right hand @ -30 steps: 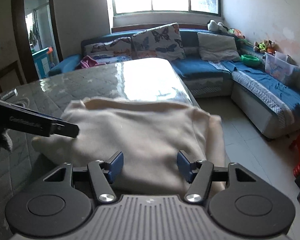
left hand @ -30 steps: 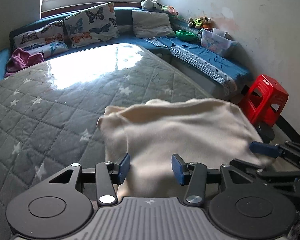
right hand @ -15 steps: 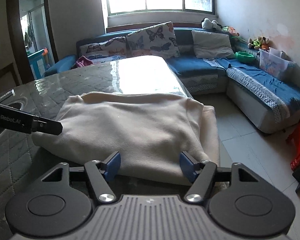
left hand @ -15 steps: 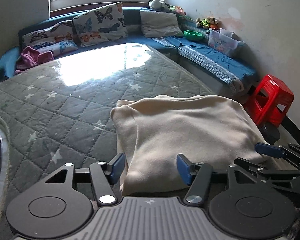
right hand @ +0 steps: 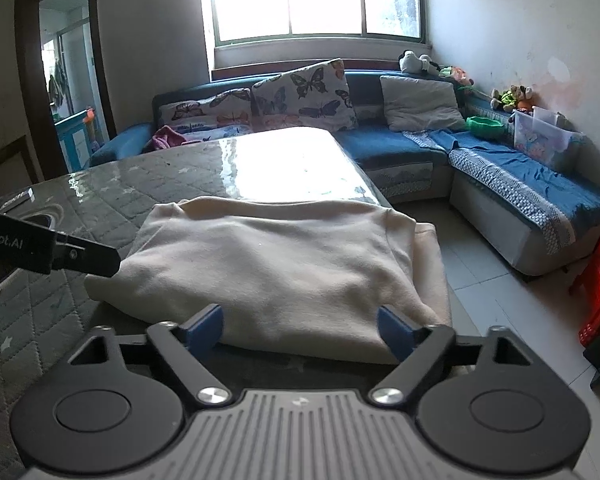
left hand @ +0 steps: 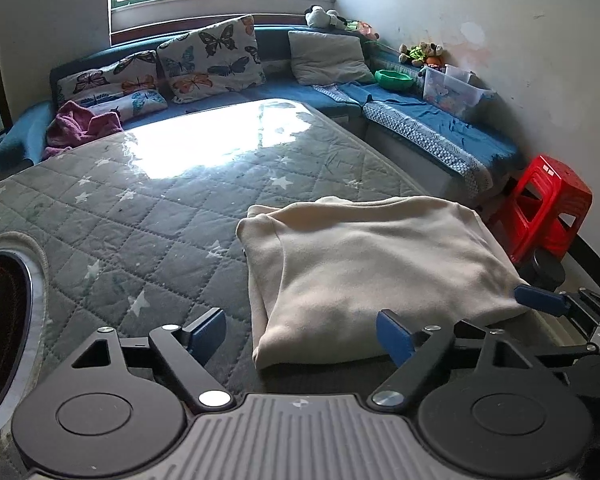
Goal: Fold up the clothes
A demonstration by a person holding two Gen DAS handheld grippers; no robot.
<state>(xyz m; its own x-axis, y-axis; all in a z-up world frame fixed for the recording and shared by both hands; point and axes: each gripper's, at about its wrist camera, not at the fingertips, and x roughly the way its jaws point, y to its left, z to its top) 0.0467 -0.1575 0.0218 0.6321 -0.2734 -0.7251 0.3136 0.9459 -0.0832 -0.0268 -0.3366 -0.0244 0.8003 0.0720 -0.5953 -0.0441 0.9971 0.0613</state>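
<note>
A cream garment (left hand: 372, 268) lies folded into a thick rectangle at the near right corner of the grey quilted table (left hand: 160, 216). My left gripper (left hand: 300, 334) is open just in front of its near left corner, touching nothing. In the right wrist view the same garment (right hand: 276, 264) fills the middle, with one layer hanging over the table's right edge. My right gripper (right hand: 300, 330) is open at its near edge, nothing between the fingers. Each view shows the other gripper at the side of the cloth: the right one (left hand: 556, 304) and the left one (right hand: 72, 254).
A blue corner sofa (left hand: 420, 120) with butterfly cushions (left hand: 212, 60) runs behind and to the right of the table. A pink cloth (left hand: 80, 128) lies on the sofa. A red plastic stool (left hand: 544, 208) stands on the floor at right. A round inset (left hand: 4, 320) sits at the table's left.
Both grippers have drawn back from the garment and their jaws have widened. The cloth, raised a second ago, now lies flat and folded on the table.
</note>
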